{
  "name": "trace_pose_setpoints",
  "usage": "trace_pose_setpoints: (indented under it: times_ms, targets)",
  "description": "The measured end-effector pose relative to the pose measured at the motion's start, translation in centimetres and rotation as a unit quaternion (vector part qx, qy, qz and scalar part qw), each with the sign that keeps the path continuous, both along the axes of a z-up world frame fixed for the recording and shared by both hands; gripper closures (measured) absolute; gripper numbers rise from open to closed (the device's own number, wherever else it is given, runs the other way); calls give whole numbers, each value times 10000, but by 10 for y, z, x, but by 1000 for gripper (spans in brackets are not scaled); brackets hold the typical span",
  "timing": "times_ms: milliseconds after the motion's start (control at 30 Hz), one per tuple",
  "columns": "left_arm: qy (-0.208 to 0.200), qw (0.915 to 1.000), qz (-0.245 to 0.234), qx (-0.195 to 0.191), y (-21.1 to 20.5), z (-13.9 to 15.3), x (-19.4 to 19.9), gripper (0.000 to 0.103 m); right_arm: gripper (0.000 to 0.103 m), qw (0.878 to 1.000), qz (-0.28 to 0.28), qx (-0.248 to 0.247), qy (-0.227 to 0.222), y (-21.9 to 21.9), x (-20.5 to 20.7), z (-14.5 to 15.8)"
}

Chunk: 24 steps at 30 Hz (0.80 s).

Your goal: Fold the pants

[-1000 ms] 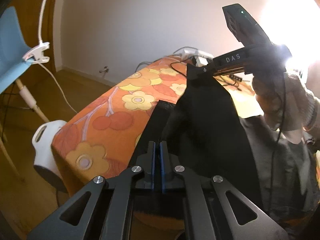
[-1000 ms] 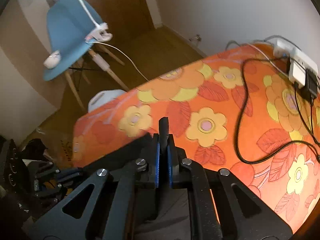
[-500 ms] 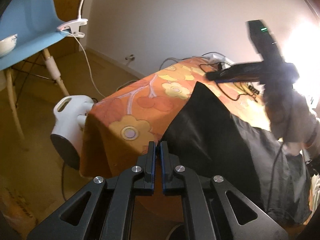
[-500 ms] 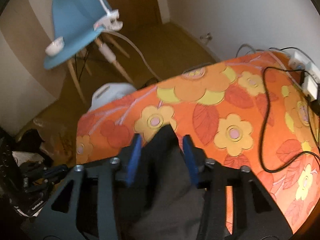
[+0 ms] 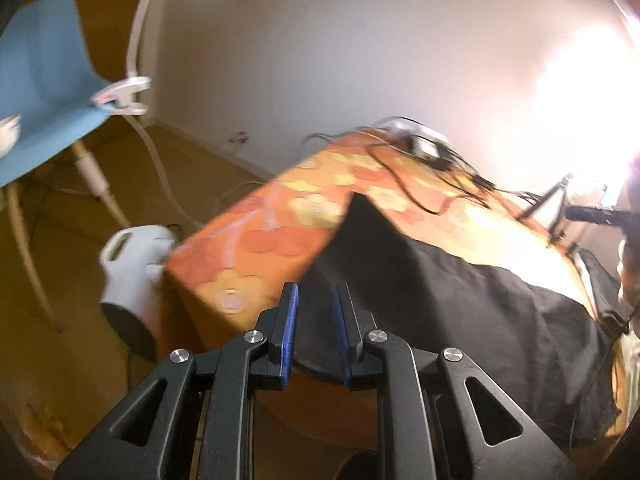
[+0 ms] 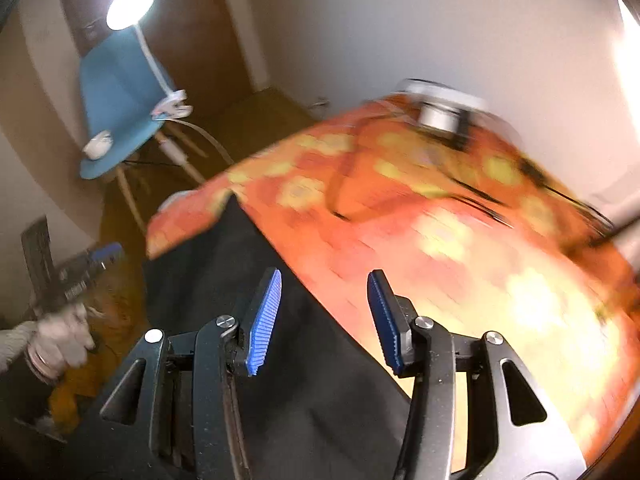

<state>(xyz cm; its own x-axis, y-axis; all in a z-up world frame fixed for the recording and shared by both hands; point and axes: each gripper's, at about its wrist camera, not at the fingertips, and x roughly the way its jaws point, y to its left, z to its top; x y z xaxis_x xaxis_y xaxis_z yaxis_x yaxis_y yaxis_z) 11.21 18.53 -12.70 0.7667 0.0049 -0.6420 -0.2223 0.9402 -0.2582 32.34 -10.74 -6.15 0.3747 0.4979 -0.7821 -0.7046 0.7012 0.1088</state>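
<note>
Lying flat on the orange flowered surface, the dark fabric pants look released: left hand-held gripper, just opening, and right hand-held gripper both stand apart, empty, letting the fold settle.

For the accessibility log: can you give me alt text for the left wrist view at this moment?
The left gripper hovers with its fingers apart and empty over black pants spread across a table with an orange floral cloth. A blue chair stands on the wooden floor at left.
</note>
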Motion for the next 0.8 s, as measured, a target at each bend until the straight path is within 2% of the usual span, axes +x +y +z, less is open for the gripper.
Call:
trace_pose_setpoints:
  times_ms: [167, 300, 367, 467, 633, 733, 800]
  targets:
    - [101, 9983, -566, -26, -38, -4, 18, 87, 55, 9961, -871, -35, -162, -112, -38, 15]
    - [261, 9969, -743, -30, -56, -16, 29, 78, 45, 9842, -1753, -68, -225, -203, -71, 20]
    - [337, 9967, -738, -49, -58, -21, 32, 79, 42, 9752, -2207, -15, -146, -248, -85, 15]
    - [422, 9971, -639, -14, -58, -28, 33, 78, 33, 9605, -2776, 137, 128, -306, -99, -1]
    - [524, 9979, -391, -19, -50, -35, 36, 78, 32, 9415, -3302, 318, 591, -375, -110, -50]
    - [595, 9977, -323, 21, -48, -40, 36, 78, 32, 9382, -3328, 588, 751, -392, -110, -73]
    - [623, 9977, -257, 45, -46, -42, 36, 78, 32, 9416, -3212, 655, 766, -391, -108, -84]
